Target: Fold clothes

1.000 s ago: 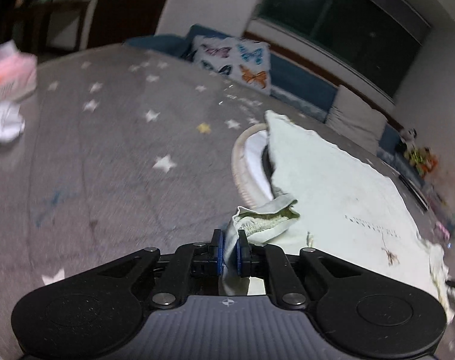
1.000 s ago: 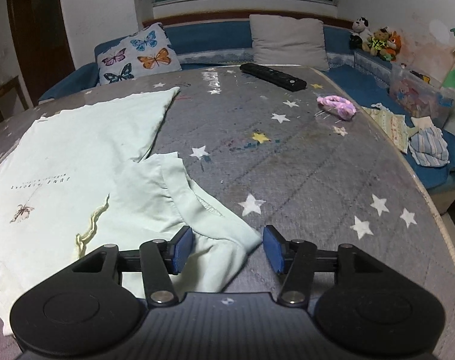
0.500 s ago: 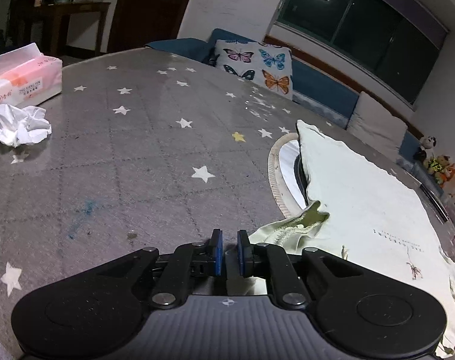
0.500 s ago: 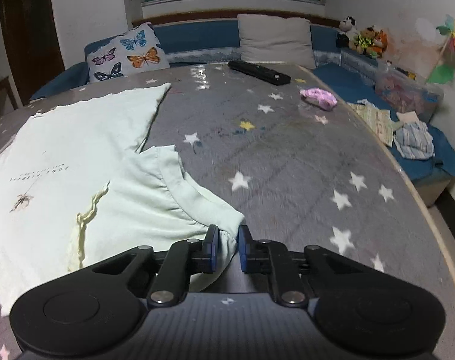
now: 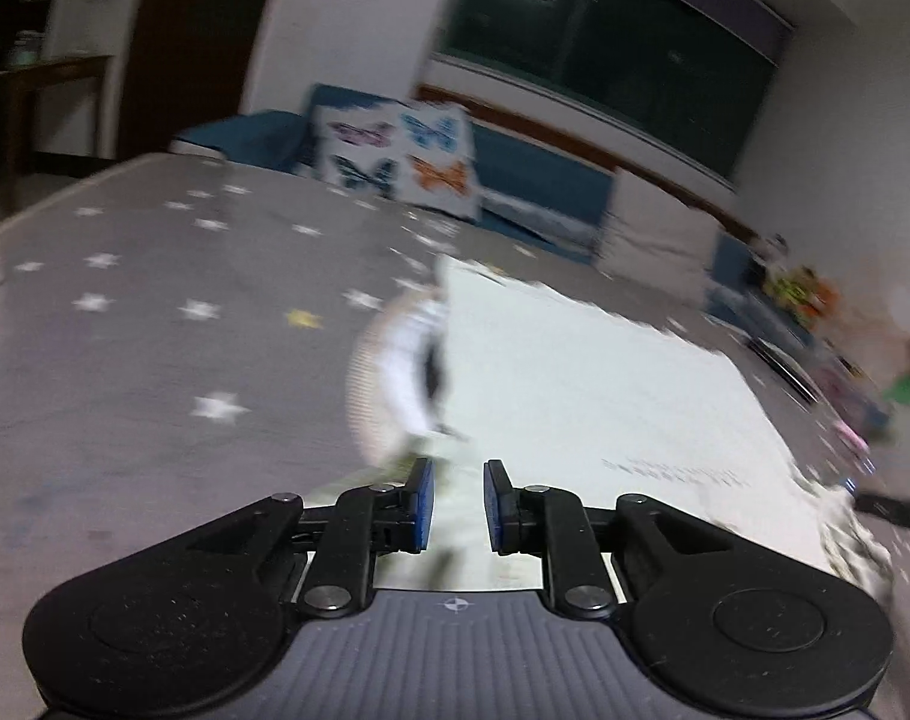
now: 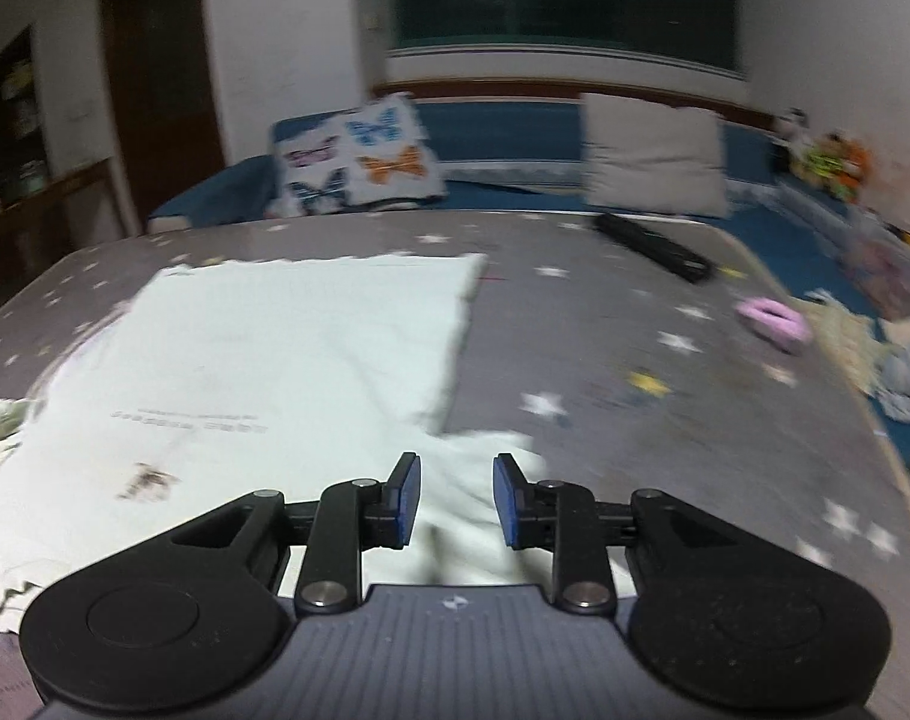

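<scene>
While our left claw (image 5: pixel 458 501) and right claw (image 6: pixel 457 499) are both opening a little, with nothing pinched between the pads, we are seeing the pale green shirt (image 6: pixel 287 360) lying on the star-patterned surface (image 6: pixel 635 420) just beneath both claws. We are judging the sleeves to be tucked in, since the near side edge is looking straight. We are still leaving the lengthwise folds undone, because the body is lying full length.
</scene>
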Demonstrator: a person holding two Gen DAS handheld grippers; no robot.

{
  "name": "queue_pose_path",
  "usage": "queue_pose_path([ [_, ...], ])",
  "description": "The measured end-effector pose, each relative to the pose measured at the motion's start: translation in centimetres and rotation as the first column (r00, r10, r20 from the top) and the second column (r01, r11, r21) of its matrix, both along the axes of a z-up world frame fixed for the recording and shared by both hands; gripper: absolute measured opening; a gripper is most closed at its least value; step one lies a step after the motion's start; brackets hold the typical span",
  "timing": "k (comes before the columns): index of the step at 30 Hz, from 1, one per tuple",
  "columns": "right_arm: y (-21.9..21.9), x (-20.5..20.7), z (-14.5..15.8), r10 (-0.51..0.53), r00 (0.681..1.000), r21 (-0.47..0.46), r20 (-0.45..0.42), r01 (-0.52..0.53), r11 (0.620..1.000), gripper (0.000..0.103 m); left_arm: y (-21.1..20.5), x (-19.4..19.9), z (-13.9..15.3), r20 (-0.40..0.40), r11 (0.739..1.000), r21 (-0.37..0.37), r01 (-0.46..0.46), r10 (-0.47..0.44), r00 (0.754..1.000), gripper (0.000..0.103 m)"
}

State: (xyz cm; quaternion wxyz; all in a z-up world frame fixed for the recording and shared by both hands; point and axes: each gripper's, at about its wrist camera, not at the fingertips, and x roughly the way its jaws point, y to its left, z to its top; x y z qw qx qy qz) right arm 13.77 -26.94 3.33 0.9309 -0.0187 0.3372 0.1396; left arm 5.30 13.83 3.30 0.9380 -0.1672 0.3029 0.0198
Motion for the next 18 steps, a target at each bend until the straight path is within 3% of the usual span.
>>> queue_pose_path([
  [5, 3.0, 2.2, -0.9, 0.080, 0.997, 0.031, -0.021, -0.079, 0.996, 0.025, -3.0, 3.4, -1.4, -0.026, 0.995, -0.031, 0.090, -0.091, 0.995, 0.019],
  [13, 3.5, 5.0, -3.0, 0.086, 0.993, 0.060, -0.077, -0.082, 0.995, 0.025, -3.9, 5.0, -3.3, -0.082, 0.994, -0.030, 0.109, -0.111, 0.990, 0.017],
  [18, 1.9, 5.1, -3.6, 0.016, 0.997, 0.051, -0.073, -0.012, 0.999, 0.007, -3.7, 4.9, -3.6, -0.079, 0.994, -0.032, 0.107, -0.109, 0.991, 0.017],
])
